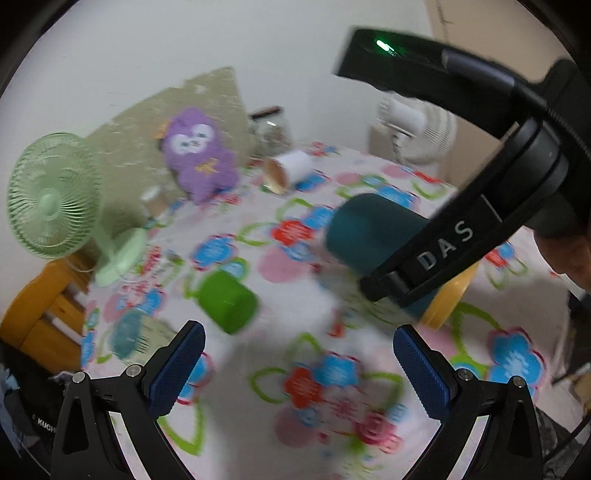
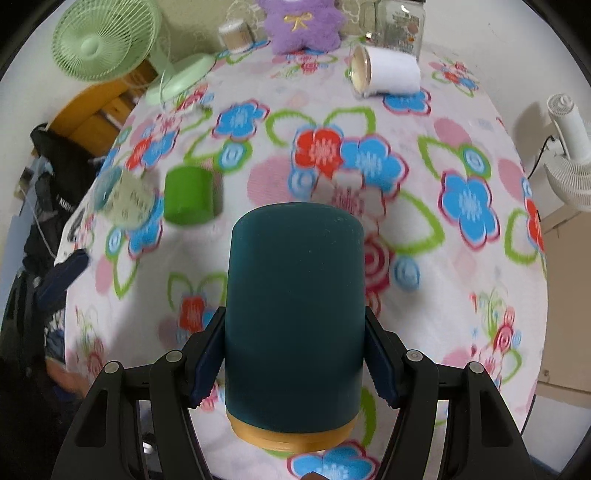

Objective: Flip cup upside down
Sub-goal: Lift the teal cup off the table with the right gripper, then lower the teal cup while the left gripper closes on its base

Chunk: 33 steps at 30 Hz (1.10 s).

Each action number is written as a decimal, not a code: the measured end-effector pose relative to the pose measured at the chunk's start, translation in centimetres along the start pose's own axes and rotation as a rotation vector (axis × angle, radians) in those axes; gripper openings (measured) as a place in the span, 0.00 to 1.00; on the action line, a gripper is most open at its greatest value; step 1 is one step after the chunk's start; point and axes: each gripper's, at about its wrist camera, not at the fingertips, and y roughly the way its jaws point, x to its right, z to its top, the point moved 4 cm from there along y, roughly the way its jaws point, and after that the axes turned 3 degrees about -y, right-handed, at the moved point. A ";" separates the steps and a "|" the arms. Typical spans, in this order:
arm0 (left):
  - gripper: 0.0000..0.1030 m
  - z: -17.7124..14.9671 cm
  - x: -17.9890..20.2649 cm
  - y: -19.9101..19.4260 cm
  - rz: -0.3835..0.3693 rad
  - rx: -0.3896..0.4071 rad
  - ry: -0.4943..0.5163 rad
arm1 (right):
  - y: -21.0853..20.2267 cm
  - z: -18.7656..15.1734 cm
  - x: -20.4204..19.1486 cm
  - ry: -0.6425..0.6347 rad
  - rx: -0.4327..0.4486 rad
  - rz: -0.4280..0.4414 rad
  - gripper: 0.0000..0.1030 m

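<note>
A dark teal cup (image 2: 295, 317) with a yellow rim at its near end is held in my right gripper (image 2: 295, 362), whose blue pads press its two sides. Its closed end points away from the camera. In the left wrist view the same cup (image 1: 373, 236) is held tilted above the flowered tablecloth (image 1: 325, 369), with the right gripper's black body (image 1: 443, 251) across it. My left gripper (image 1: 299, 369) is open and empty, low over the cloth, left of and below the cup.
A green cup (image 2: 190, 195) stands upside down at the left, beside a clear patterned glass (image 2: 125, 199). A white cup (image 2: 384, 70) lies on its side at the back. A green fan (image 2: 99, 40), purple plush (image 2: 301, 22) and jar (image 2: 400, 26) line the back edge.
</note>
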 end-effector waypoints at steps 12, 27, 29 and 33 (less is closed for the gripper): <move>1.00 -4.2 4.7 -0.9 -0.072 -0.093 0.012 | 3.9 -4.6 -1.0 -0.055 -0.097 -0.030 0.67; 1.00 -4.3 3.5 -2.7 -0.123 -0.097 -0.118 | 0.2 -5.7 0.9 0.083 0.022 0.165 0.91; 1.00 -3.8 3.6 -3.2 -0.142 -0.086 -0.142 | -1.0 -6.4 2.4 0.134 0.056 0.216 0.91; 1.00 -2.3 3.6 -4.0 -0.204 -0.066 -0.220 | -3.7 -8.1 5.4 0.225 0.160 0.268 0.91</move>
